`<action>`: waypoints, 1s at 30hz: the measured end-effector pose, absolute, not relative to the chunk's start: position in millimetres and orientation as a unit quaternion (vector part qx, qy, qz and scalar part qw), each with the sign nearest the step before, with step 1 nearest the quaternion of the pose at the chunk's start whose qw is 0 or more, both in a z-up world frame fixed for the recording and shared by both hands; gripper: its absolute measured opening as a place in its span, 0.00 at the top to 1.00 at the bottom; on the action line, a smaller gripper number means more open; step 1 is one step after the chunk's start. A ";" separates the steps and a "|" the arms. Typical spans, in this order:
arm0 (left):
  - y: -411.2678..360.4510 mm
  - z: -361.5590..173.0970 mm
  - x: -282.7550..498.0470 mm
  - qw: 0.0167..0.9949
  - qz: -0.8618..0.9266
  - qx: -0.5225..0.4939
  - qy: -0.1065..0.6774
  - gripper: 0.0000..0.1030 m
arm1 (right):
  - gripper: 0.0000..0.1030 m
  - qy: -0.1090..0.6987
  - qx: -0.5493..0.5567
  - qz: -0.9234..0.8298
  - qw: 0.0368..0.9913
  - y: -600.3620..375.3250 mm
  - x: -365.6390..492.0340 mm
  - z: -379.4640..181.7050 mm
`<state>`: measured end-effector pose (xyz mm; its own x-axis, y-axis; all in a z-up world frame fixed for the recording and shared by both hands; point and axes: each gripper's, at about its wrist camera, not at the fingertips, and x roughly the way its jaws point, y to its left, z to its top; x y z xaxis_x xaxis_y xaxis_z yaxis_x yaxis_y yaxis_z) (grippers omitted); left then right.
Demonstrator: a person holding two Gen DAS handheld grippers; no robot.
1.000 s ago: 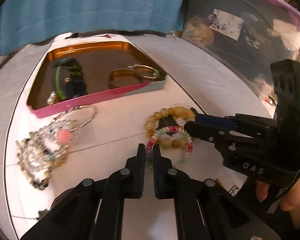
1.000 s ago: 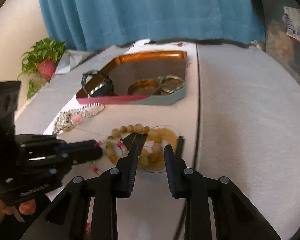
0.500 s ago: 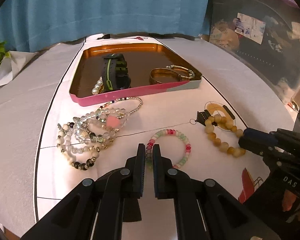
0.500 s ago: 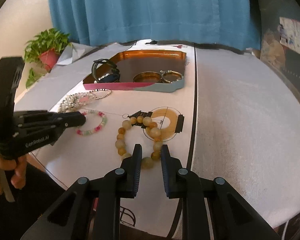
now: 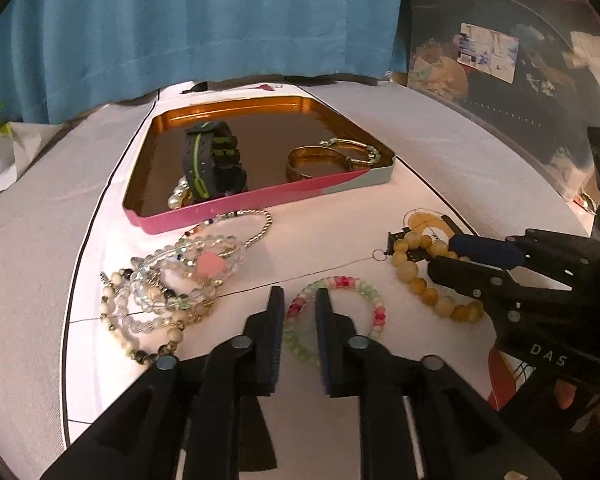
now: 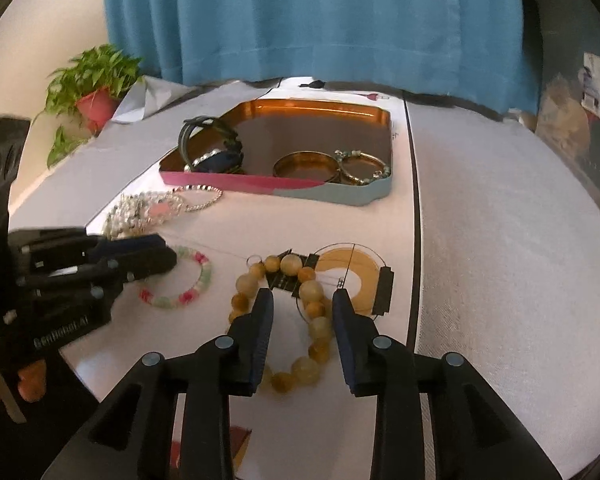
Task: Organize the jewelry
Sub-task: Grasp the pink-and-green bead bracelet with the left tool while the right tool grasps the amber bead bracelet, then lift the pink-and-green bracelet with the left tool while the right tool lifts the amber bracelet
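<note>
pink, white and green bead bracelet (image 5: 334, 316) flat on the tabletop (image 5: 40, 280) at lower centre of the left wrist view, its left rim in the gap of the left hand-held gripper (image 5: 299, 300), jaws just opened a little, pads apart from the beads, gripping nothing. amber bead bracelet (image 6: 300, 312) at lower centre of the right wrist view, lying over a black-and-orange card (image 6: 360, 276), right side of its loop between the tips of the right hand-held gripper (image 6: 303, 300), jaws just widened, open, not pressing the beads. same amber loop at right in the left wrist view (image 5: 428, 280), right hand-held gripper's tips (image 5: 444, 258) over its upper right. tangle of clear, white and pearl bracelets (image 5: 164, 288) with a pink heart charm at left centre of the left wrist view, just beside the pink rim of the tin tray (image 5: 228, 210). inside the tray, upper centre: dark watch with green stripe (image 5: 212, 160), gold bangle (image 5: 316, 160), thinner beaded bangle (image 5: 356, 148) touching it. blue curtain (image 6: 300, 16) across the top, potted plant (image 6: 92, 88) at upper left of the right wrist view, clear storage bin (image 5: 500, 60) at upper right of the left wrist view.
</note>
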<state>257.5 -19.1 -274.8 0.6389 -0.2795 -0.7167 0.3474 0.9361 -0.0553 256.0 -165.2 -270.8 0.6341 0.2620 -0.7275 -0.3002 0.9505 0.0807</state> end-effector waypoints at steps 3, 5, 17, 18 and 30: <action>-26.2 -275.7 254.0 0.907 -0.175 0.061 0.379 0.73 | 0.70 0.397 -0.041 0.153 0.904 -163.4 257.8 -271.5; -26.7 -276.9 251.9 0.910 -0.175 0.059 0.371 0.73 | 0.72 0.395 -0.049 0.151 0.905 -163.2 258.6 -272.1; -7.1 -272.5 255.4 0.892 -0.189 0.009 0.411 0.96 | 0.87 0.396 -0.035 0.147 0.906 -162.5 264.3 -272.4; -5.2 -272.2 255.3 0.889 -0.196 0.004 0.415 0.96 | 0.87 0.398 -0.024 0.155 0.904 -163.8 263.9 -272.0; 2.9 -255.4 230.4 0.887 -0.181 -0.036 0.422 0.96 | 0.87 0.376 0.017 0.148 0.915 -168.1 230.8 -241.5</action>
